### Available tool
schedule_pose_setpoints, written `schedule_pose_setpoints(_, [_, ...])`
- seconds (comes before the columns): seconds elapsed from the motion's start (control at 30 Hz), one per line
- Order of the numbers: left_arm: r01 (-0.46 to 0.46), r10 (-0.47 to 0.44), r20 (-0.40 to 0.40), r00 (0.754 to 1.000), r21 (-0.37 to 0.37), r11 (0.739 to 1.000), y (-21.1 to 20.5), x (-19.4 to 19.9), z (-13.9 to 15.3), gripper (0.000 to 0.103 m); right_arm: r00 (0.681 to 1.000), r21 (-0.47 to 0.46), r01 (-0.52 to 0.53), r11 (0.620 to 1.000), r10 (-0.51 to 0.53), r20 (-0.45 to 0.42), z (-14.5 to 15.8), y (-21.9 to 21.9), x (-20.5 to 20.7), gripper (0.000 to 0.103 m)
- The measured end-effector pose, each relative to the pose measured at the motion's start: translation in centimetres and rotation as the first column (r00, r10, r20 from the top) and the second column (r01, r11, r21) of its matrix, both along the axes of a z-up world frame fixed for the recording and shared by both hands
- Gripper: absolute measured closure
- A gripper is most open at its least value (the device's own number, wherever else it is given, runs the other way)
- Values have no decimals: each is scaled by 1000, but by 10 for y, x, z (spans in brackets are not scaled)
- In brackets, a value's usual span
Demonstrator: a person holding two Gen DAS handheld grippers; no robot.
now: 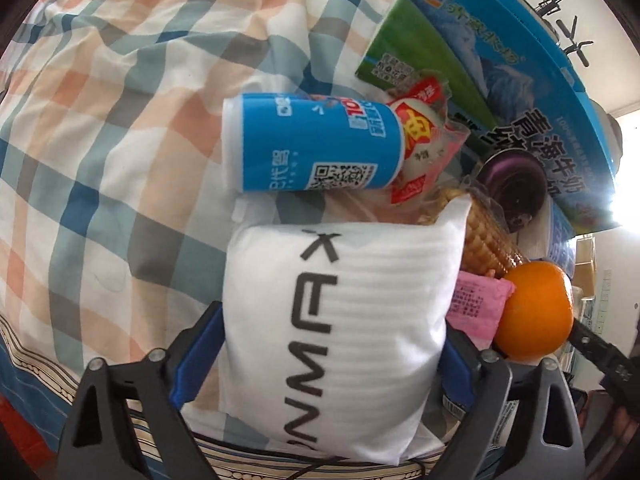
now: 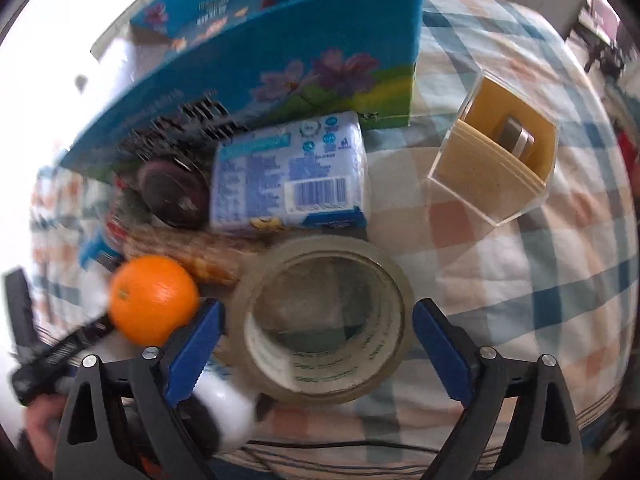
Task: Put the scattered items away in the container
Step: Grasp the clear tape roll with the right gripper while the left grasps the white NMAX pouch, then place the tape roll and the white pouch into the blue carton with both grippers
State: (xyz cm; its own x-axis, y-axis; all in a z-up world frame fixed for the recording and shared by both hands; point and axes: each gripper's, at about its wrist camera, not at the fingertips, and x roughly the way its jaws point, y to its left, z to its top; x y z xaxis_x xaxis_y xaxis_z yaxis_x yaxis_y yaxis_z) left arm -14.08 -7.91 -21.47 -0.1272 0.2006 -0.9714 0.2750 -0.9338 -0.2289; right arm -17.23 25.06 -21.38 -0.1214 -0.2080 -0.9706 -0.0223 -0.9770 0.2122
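Left gripper (image 1: 332, 344): I see its blue pads pinching the white pouch (image 1: 336, 328) from both sides.
Right gripper (image 2: 316, 344): fingers spread wide around the tape roll (image 2: 324, 316); I can't tell if they touch it.
Orange (image 2: 154, 300): just left of the tape, beside the corn (image 2: 188, 252).
Box (image 2: 280, 60): blue, lying on the checked cloth (image 2: 520, 280) behind the pile.
Clear case (image 2: 496, 164): apart, to the right.
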Motion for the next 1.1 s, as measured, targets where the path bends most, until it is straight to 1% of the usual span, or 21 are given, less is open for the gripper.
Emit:
schedule_pose_setpoints(0.03, [1, -1, -3, 1000, 3, 1000, 0, 0, 3, 14, 1000, -26, 1, 1000, 0, 26, -8, 1, 0, 3])
schedule_pose_setpoints(0.1, [-5, 5, -14, 1000, 16, 1000, -1, 1, 11, 19, 995, -93, 37, 995, -28, 99, -27, 6, 1, 5])
schedule_pose_setpoints(0.13, [-7, 8, -17, 1000, 23, 1000, -2, 2, 14, 20, 992, -118, 66, 991, -53, 111, -31, 11, 3, 6])
schedule_pose_setpoints(0.17, [-10, 11, -21, 1000, 32, 999, -3, 3, 18, 21, 992, -139, 95, 986, -83, 93, -31, 16, 7, 6])
schedule_pose_setpoints(0.23, [-14, 15, -28, 999, 38, 999, -3, 4, 26, 22, 994, -135, 103, 985, -97, 51, -26, 20, 13, 6])
schedule_pose_setpoints(0.33, [-11, 12, -49, 999, 27, 1000, -1, 7, 41, 22, 998, -65, 59, 996, -61, -34, -12, 21, 22, 6])
schedule_pose_setpoints(0.4, [-6, 8, -65, 998, 27, 1000, 2, 7, 52, 22, 996, -4, 19, 1000, -20, -90, 0, 20, 27, 7])
schedule_pose_setpoints(0.5, [14, -13, -105, 994, 5, 1000, 12, 5, 74, 23, 991, 60, -24, 998, 32, -133, 13, 21, 32, 7])
schedule_pose_setpoints(0.57, [35, -37, -146, 989, -20, 999, 2, 11, 77, 23, 986, 95, -40, 995, 55, -156, 22, 23, 35, 7])
schedule_pose_setpoints(0.67, [69, -78, -198, 977, -53, 996, 2, 4, 87, 23, 980, 108, -43, 993, 63, -186, 36, 29, 38, 7])
schedule_pose_setpoints(0.8, [104, -116, -246, 962, -60, 993, 6, 5, 106, 23, 972, 104, -29, 994, 53, -229, 56, 35, 41, 7])
schedule_pose_setpoints(0.83, [111, -123, -257, 959, -60, 992, 8, 2, 109, 23, 970, 102, -27, 994, 51, -239, 58, 25, 38, 7])
schedule_pose_setpoints(1.0, [139, -149, -299, 943, -55, 989, 22, -19, 121, 23, 957, 85, -20, 996, 43, -286, 79, 4, 18, 7])
schedule_pose_setpoints(1.1, [151, -162, -320, 933, -59, 987, 28, -27, 132, 23, 952, 66, -21, 998, 41, -302, 90, 0, 10, 7])
